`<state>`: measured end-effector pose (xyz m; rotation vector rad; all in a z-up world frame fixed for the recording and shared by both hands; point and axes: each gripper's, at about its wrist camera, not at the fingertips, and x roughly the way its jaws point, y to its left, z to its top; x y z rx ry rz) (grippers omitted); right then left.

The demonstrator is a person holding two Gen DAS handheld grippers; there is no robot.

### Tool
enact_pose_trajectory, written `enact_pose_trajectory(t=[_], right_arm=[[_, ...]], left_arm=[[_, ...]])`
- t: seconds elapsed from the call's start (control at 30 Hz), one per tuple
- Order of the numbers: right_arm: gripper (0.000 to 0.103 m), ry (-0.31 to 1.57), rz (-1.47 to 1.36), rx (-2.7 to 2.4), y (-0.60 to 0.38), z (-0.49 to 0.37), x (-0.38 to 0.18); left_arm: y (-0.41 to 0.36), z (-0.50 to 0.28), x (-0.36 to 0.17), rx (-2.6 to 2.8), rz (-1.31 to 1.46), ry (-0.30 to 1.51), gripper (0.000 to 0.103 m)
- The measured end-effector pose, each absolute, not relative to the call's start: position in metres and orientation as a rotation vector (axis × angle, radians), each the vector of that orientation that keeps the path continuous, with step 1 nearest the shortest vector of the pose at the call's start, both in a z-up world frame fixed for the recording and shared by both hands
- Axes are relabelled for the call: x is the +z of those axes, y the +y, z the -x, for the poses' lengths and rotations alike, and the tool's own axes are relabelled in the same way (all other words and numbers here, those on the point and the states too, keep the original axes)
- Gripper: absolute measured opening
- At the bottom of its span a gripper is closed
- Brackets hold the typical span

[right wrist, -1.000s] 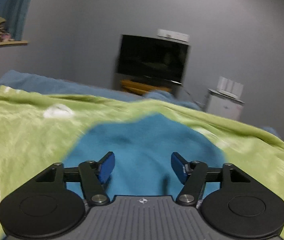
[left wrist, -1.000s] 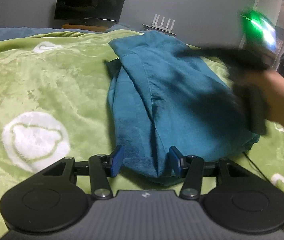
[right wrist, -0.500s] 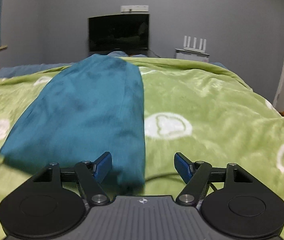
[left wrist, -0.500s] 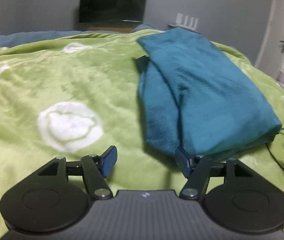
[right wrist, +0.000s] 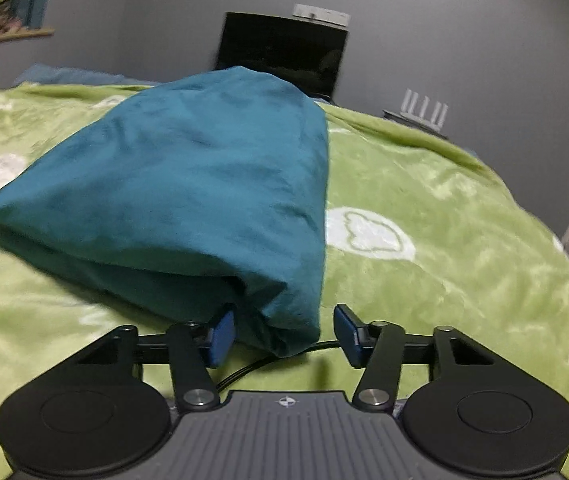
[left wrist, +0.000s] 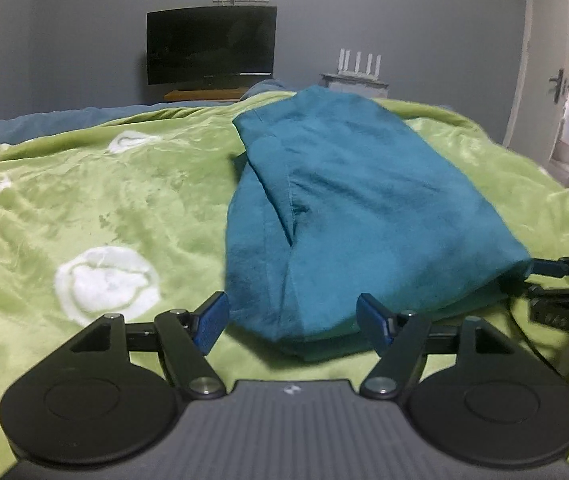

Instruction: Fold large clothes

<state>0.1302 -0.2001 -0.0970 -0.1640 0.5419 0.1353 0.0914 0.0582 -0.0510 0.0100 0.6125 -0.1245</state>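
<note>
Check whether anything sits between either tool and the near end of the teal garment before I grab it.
Nothing visible does. The teal garment has its near-left corner between the left tool fingers, its near-right corner between the right tool fingers. A black cable lies just under that corner.

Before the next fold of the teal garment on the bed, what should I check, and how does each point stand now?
1. Garment lies on the blanket, already folded lengthwise: ok.
2. Left gripper open, near-left corner between its jaws, pads not pressing: ok; its jaws have just been opening.
3. Right gripper around the near-right corner, left pad at the cloth, right pad with a gap, so no grip: not ok; its jaws have just been closing.
4. All layers of the corner between the right jaws: cannot tell.
5. Black cable lies under the right corner and may snag: not ok.
6. Blanket free beyond the garment: ok.
</note>
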Motion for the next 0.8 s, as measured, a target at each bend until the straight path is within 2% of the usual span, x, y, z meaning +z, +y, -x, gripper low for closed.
enact_pose_trajectory(t=[0.03,0.07,0.1,0.17,0.23,0.3,0.43,0.5,0.67,0.8], right_arm=[[0.048,0.535,0.135,0.145,-0.204,-0.132,-0.097],[0.039,0.54,0.108,0.156,-0.209,-0.135,-0.098],[0.035,0.549,0.072,0.175,-0.214,-0.137,-0.1],[0.034,0.559,-0.031,0.181,-0.228,-0.14,-0.103],[0.035,0.588,-0.17,0.183,-0.244,-0.143,-0.109],[0.041,0.62,-0.229,0.179,-0.253,-0.145,-0.114],[0.044,0.628,-0.262,0.181,-0.26,-0.128,-0.098],[0.051,0.581,-0.226,0.205,-0.255,-0.118,-0.082],[0.05,0.426,-0.184,0.262,-0.235,-0.117,-0.06],[0.045,0.41,-0.126,0.345,-0.222,-0.127,-0.067]], left_arm=[[0.053,-0.096,-0.055,-0.099,-0.028,0.617,0.069],[0.048,-0.103,-0.06,-0.068,-0.055,0.622,0.069],[0.043,-0.108,-0.065,-0.036,-0.084,0.629,0.07],[0.041,-0.116,-0.076,-0.026,-0.093,0.644,0.07],[0.044,-0.12,-0.085,-0.047,-0.073,0.646,0.076],[0.051,-0.124,-0.09,-0.043,-0.05,0.65,0.083],[0.069,-0.124,-0.082,-0.055,0.052,0.643,0.083],[0.073,-0.124,-0.064,-0.052,0.083,0.569,0.083],[0.057,-0.179,-0.018,-0.18,0.144,0.516,0.083],[0.019,-0.244,-0.009,-0.173,0.093,0.506,0.083]])
